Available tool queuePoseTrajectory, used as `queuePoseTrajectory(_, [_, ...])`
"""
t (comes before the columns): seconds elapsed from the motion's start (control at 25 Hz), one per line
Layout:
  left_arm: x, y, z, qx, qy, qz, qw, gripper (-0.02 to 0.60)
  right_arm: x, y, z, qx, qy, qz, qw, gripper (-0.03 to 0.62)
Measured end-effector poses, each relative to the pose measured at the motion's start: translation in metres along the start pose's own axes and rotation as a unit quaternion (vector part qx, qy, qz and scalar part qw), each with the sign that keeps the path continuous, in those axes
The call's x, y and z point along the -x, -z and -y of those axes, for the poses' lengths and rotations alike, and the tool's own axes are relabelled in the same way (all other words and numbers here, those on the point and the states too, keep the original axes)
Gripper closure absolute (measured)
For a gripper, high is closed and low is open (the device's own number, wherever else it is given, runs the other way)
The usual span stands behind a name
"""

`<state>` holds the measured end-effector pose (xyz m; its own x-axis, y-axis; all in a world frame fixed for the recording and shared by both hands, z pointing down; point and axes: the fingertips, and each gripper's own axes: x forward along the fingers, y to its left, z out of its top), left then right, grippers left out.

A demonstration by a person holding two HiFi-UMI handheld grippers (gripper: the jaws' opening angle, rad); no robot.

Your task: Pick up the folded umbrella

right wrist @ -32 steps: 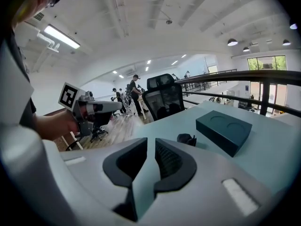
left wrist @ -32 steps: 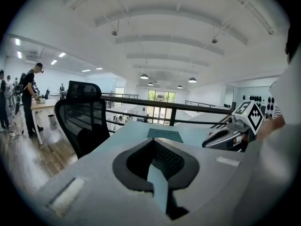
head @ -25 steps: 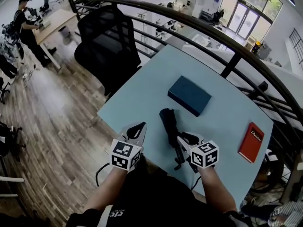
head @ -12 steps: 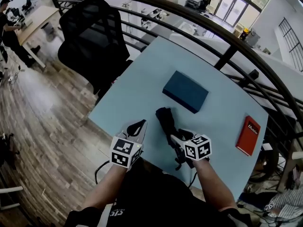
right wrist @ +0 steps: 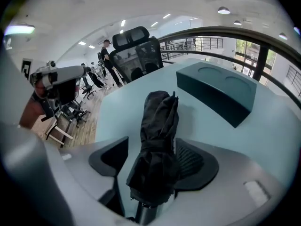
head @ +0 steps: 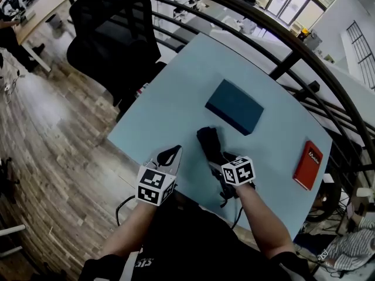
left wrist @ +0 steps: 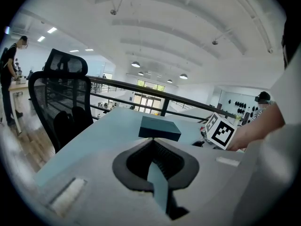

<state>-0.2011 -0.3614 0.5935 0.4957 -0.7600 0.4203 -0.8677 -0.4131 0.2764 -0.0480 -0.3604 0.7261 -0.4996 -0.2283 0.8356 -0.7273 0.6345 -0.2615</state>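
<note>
I haven't picked it up yet. My right gripper [right wrist: 153, 163], jaws just opened wide, straddles the black folded fabric umbrella [right wrist: 157, 126] without clamping it. The umbrella lies flat on the pale blue desk [head: 170, 104], near its front edge. Closing and lifting are left. My left gripper [left wrist: 153, 145] is closed on nothing, off to the side. The right gripper view shows the gap beside one pad. The head view hides that behind the marker cube, but shows the dark teal rectangular box [head: 234, 106] lying near, beyond the umbrella.
</note>
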Motion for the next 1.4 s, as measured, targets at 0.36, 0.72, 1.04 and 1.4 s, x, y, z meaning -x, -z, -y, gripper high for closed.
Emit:
queuePoseTrajectory(0.36, [0.009, -0.003, -0.013, 0.006, -0.003, 0.008, 0.9999, 0.577, -0.031, 0.011, 0.009, 0.007, 0.027, -0.073, 0.997, 0.278])
queuePoseTrajectory(0.72, [0.029, -0.008, -0.031, 0.003, -0.009, 0.014, 0.9999, 0.577, -0.049, 0.016, 0.018, 0.002, 0.062, -0.100, 0.993, 0.292])
queuePoseTrajectory(1.04, [0.038, -0.011, -0.046, -0.004, 0.002, 0.012, 0.9999, 0.577, -0.049, 0.017, 0.016, 0.018, 0.106, -0.082, 0.991, 0.293])
queuePoseTrajectory(1.4, [0.036, -0.020, -0.042, -0.027, 0.040, 0.015, 0.9987, 0.577, -0.049, 0.012, 0.019, -0.006, 0.112, -0.075, 0.991, 0.331])
